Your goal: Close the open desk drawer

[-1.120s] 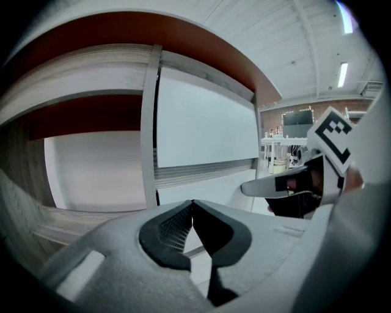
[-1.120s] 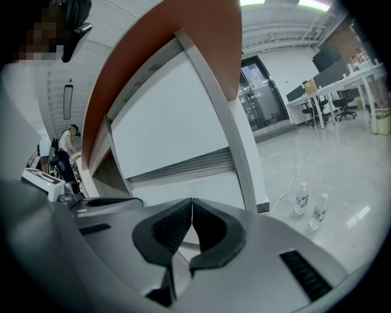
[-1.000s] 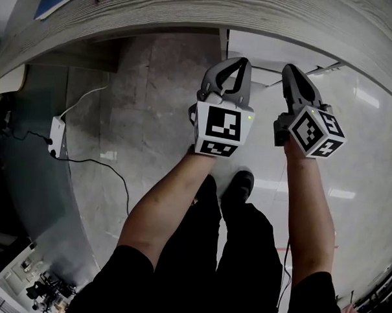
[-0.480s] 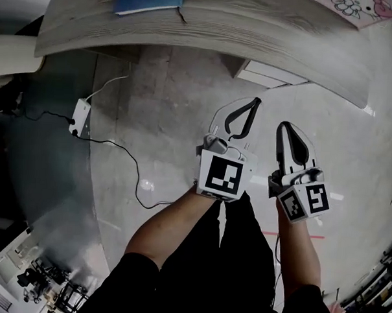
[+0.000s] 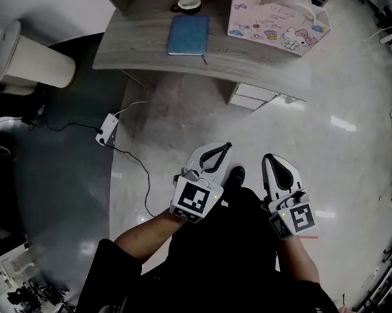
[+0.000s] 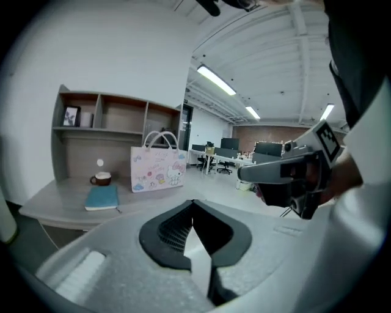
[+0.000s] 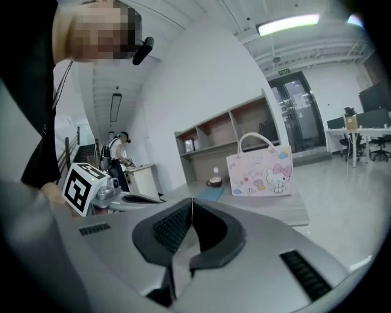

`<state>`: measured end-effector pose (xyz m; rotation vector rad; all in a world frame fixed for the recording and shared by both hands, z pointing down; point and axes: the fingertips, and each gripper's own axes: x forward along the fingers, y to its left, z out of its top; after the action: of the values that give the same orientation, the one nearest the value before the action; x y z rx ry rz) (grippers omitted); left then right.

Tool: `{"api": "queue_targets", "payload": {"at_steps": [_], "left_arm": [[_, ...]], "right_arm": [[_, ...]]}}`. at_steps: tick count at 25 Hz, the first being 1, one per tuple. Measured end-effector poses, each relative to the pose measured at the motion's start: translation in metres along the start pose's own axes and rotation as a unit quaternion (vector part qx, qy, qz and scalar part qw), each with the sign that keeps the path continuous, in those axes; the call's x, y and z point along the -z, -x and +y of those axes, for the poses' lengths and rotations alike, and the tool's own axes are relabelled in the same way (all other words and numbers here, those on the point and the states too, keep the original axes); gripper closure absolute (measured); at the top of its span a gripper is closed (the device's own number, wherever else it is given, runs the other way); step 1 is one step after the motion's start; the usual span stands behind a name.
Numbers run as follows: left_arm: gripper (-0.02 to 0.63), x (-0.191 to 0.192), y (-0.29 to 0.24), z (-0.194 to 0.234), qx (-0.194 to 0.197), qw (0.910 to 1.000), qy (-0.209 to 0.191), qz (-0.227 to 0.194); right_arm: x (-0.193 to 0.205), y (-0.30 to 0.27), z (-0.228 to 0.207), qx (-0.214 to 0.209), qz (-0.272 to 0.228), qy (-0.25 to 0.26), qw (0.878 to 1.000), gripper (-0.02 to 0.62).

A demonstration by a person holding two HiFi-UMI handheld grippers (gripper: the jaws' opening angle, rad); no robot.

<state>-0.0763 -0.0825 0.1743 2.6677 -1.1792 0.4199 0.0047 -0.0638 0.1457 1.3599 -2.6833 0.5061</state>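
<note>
The grey wooden desk (image 5: 142, 53) stands at the top of the head view, well ahead of me. Under its front edge, a white drawer unit (image 5: 253, 96) pokes out a little. Both grippers hang over the floor, far short of the desk. My left gripper (image 5: 226, 147) is shut with nothing between its jaws, and its tips meet in the left gripper view (image 6: 193, 202). To its right, my right gripper (image 5: 268, 158) is also shut and empty (image 7: 192, 200). The drawer unit is hidden in both gripper views.
On the desk lie a blue notebook (image 5: 187, 34), a cup (image 5: 188, 2) and a pink cartoon bag (image 5: 279, 23). A white power strip (image 5: 106, 129) with cables lies on the floor at left. A pale cylinder (image 5: 31, 61) stands beside the desk.
The desk has drawn away from me: it was right above the grippers, now it lies far ahead. Both grippers have dropped lower in the view and stayed shut.
</note>
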Motion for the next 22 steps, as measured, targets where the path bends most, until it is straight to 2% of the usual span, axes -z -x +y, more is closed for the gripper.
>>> {"api": "queue_targets", "payload": {"at_steps": [4,8,10,13,22], "left_arm": [[0.6,-0.066,0.056,-0.017,-0.024,0.9997,-0.007,0.005],[0.6,-0.135,0.074,-0.039,-0.024,0.999,-0.004,-0.037],[0.6,-0.159,0.082,-0.052,-0.022,0.9982,-0.02,-0.052],[0.6,-0.173,0.092,-0.068,-0.03,0.9961,-0.057,-0.061],[0.6,-0.176,0.08,-0.085,-0.034,0.9967,-0.029,-0.068]], "right_arm": [[-0.062,0.043,0.04,-0.035,-0.026,-0.004,0.999,0.583],[-0.119,0.074,0.054,-0.047,-0.077,0.011,0.996,0.583],[-0.13,0.087,0.058,-0.049,-0.094,0.013,0.994,0.583],[-0.139,0.099,0.064,-0.053,-0.099,0.03,0.993,0.583],[-0.156,0.106,0.054,-0.061,-0.1,0.043,0.992,0.583]]}}
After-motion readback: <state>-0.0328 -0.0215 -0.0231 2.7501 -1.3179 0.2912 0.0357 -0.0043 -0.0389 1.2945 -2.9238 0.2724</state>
